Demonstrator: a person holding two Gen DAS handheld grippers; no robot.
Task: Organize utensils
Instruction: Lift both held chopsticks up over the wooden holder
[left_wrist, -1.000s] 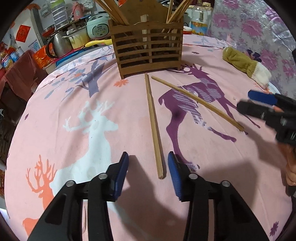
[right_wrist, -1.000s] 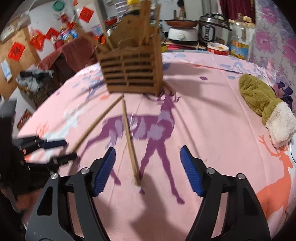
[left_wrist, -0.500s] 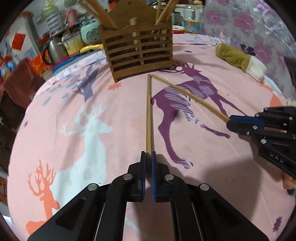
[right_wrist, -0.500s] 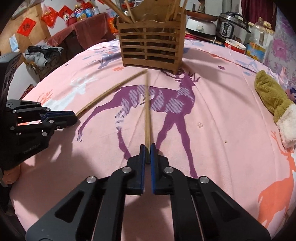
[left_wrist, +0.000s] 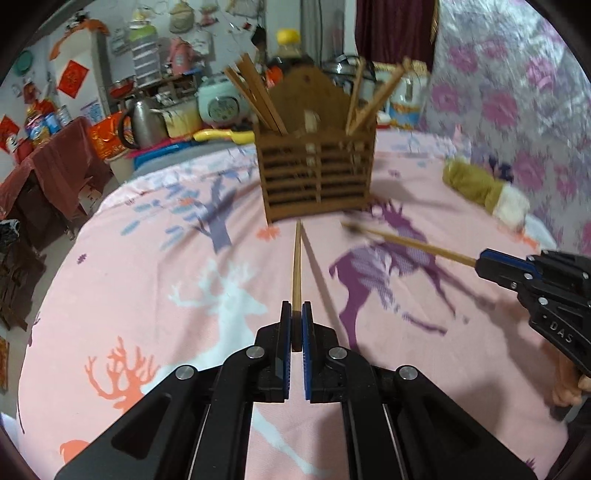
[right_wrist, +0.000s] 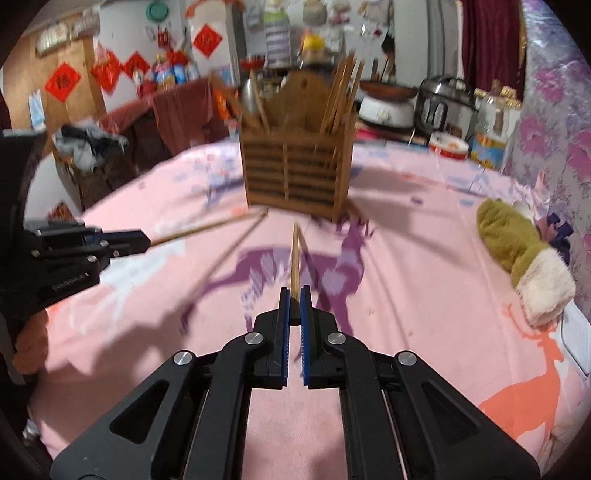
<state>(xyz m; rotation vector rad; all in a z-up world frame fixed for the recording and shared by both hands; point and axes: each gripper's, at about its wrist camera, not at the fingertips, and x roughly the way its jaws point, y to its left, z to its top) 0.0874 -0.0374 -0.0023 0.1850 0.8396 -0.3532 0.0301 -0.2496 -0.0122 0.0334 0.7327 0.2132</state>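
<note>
My left gripper (left_wrist: 296, 314) is shut on the near end of a wooden chopstick (left_wrist: 296, 262), held off the pink cloth and pointing at the slatted wooden holder (left_wrist: 317, 177). My right gripper (right_wrist: 294, 301) is shut on a second chopstick (right_wrist: 295, 254), also raised and aimed at the holder (right_wrist: 295, 173). Each view shows the other gripper with its stick: the right gripper (left_wrist: 491, 264) at the right edge, the left gripper (right_wrist: 138, 240) at the left edge. Several chopsticks (left_wrist: 258, 96) stand in the holder.
A green and white sock (right_wrist: 524, 258) lies at the right of the table. The pink deer-print cloth (left_wrist: 147, 295) covers the round table. Rice cookers (right_wrist: 447, 103), a kettle (left_wrist: 142, 118) and bottles crowd the far side behind the holder.
Both grippers closed on the chopsticks that lay on the cloth, then lifted them. The sticks now hang above the cloth with their shadows under them.
</note>
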